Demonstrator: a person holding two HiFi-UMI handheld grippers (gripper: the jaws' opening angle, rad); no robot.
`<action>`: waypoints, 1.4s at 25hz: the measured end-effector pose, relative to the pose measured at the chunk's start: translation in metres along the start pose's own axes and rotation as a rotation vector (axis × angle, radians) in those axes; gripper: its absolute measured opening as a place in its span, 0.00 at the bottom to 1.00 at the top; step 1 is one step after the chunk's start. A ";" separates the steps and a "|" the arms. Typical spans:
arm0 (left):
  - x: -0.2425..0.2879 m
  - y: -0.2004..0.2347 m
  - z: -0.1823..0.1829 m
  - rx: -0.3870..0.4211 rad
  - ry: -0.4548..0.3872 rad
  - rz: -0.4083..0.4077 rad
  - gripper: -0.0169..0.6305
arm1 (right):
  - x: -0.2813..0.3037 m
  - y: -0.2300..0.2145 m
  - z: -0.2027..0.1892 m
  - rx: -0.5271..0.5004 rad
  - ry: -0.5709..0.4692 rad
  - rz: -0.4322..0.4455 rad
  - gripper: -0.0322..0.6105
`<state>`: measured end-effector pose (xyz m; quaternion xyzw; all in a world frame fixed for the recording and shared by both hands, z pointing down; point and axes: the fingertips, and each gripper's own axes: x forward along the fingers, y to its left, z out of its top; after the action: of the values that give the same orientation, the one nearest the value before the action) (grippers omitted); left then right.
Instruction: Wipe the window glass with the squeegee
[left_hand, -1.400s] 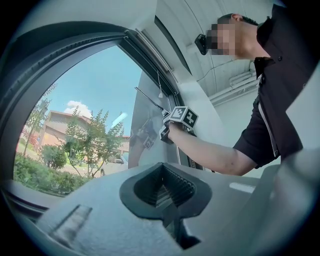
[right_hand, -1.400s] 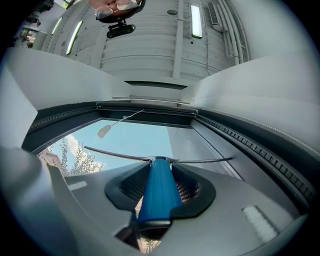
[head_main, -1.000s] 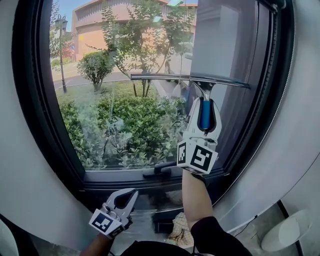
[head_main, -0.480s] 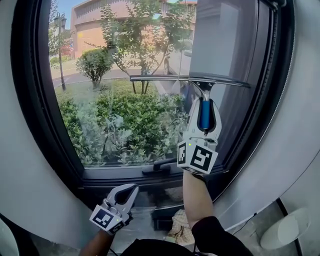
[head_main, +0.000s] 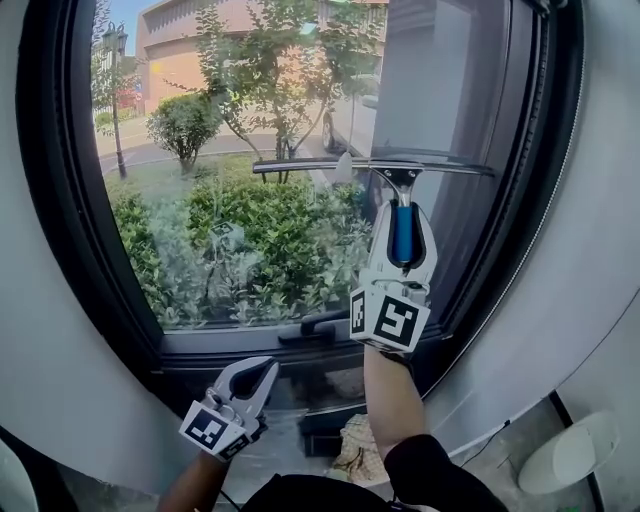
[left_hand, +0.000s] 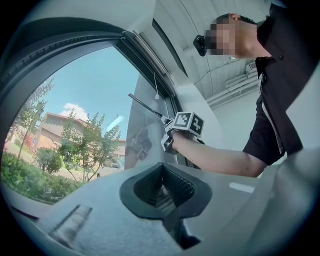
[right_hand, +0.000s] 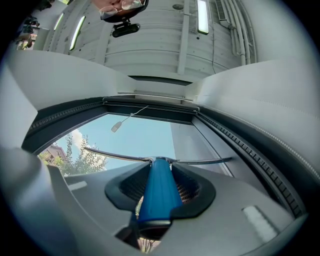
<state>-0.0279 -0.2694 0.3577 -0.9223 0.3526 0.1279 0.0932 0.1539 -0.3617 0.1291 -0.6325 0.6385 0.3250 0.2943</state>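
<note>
The squeegee (head_main: 403, 232) has a blue handle and a long thin blade (head_main: 370, 165) lying level against the window glass (head_main: 240, 210), on its right half. My right gripper (head_main: 401, 222) points up and is shut on the blue handle (right_hand: 159, 192); the blade (right_hand: 125, 156) spans the glass just beyond the jaws. My left gripper (head_main: 258, 372) hangs low below the sill, apart from the glass, shut with nothing in it. In the left gripper view, its jaws (left_hand: 162, 187) meet around an empty hollow, and the right gripper (left_hand: 182, 127) shows beyond them.
A dark window frame (head_main: 60, 250) surrounds the glass, with a black window handle (head_main: 315, 328) on the lower rail. A crumpled cloth-like thing (head_main: 358, 452) lies below the sill. A white round object (head_main: 590, 450) sits on the floor at lower right. Shrubs and trees stand outside.
The right gripper has drawn the squeegee a little way down the glass, towards the window handle. The left gripper has hardly moved.
</note>
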 end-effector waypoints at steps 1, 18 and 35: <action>0.002 -0.002 0.004 0.000 -0.014 -0.004 0.03 | -0.002 0.000 0.000 -0.003 0.004 0.001 0.26; -0.005 -0.010 -0.019 -0.040 0.044 0.017 0.03 | -0.023 0.001 -0.013 0.000 0.039 0.002 0.26; -0.017 -0.006 -0.023 -0.034 0.071 0.017 0.03 | -0.036 0.004 -0.029 0.051 0.074 -0.027 0.26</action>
<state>-0.0323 -0.2608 0.3852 -0.9246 0.3615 0.1019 0.0640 0.1516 -0.3622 0.1753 -0.6451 0.6484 0.2808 0.2909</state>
